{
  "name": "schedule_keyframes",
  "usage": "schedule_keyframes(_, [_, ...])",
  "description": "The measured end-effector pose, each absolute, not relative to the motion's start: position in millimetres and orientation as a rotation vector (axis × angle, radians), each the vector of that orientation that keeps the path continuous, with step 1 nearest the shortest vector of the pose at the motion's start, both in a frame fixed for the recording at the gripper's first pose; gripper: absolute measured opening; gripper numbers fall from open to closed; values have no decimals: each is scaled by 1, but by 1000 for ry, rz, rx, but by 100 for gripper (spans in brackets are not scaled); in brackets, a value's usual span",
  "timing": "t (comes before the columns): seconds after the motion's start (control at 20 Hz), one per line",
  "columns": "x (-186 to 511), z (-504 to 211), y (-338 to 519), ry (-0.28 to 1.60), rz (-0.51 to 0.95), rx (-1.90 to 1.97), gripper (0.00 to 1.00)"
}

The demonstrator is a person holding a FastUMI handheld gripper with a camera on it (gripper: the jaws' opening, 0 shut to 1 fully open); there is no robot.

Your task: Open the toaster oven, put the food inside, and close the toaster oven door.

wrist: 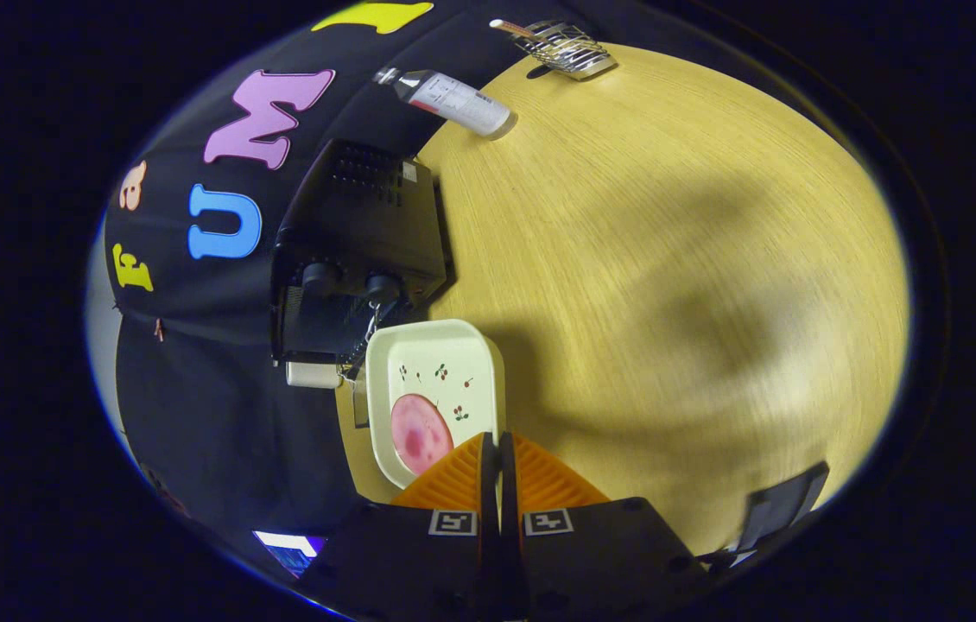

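Here the gripper [492,442] hovers with its fingers pressed together, gripping nothing, their tips over the near rim of a plate [466,345]. A round pink slice of food [419,432] lies on the plate, just left of the fingertips. The plate sits right at the front of the dark oven [358,233], probably so the food has a short trip inside. The oven stands on the table [669,259] against the booth wall; whether its door is open is hard to tell
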State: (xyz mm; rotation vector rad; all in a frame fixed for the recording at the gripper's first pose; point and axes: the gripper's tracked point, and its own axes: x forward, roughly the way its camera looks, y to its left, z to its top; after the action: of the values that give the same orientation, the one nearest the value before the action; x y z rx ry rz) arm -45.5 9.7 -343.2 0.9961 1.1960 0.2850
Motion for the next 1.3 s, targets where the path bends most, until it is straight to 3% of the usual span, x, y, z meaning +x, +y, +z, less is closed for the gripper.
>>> schedule_keyframes(0.5, [-32,-281,131,1111,192,1078,5])
schedule_keyframes(1.3, [58,-301,211,1027,-159,1206,5])
